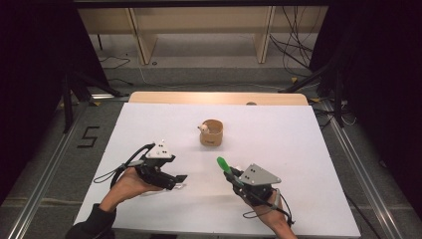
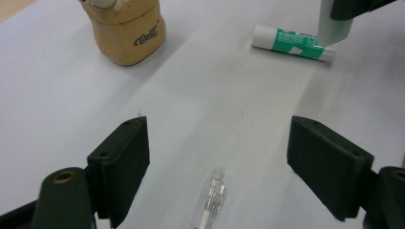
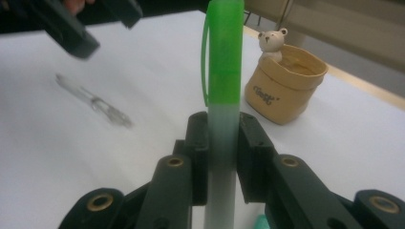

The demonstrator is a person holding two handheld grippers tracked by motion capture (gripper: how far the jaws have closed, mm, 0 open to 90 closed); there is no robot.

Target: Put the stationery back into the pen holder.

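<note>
Green-capped, with a frosted pale barrel, a pen (image 3: 223,86) stands gripped between the black jaws of the right gripper (image 3: 223,157), which are clenched on its barrel; in the high view the right gripper (image 1: 238,180) holds this pen (image 1: 223,165) slanting up towards a tan, pot-shaped holder with a small white bear figure on its rim (image 1: 211,133). That holder sits near the middle of a white table (image 1: 278,149), beyond both grippers. Nearer the person than the holder and to its left in the high view, the left gripper (image 1: 176,180) is held low over the table, its jaws released and standing wide apart with nothing pressed between them. In the left gripper view a clear, transparent plastic pen (image 2: 210,202) lies flat on the table between those open jaws, touching neither pad, pointing roughly towards the holder (image 2: 129,31). In the same view a white and green glue stick (image 2: 291,43) lies on its side to the right of the holder, well apart from it, just under the pale barrel of the pen held by the other gripper. In the right gripper view the clear pen (image 3: 93,101) lies blurred on the table, left of the holder (image 3: 284,90).
</note>
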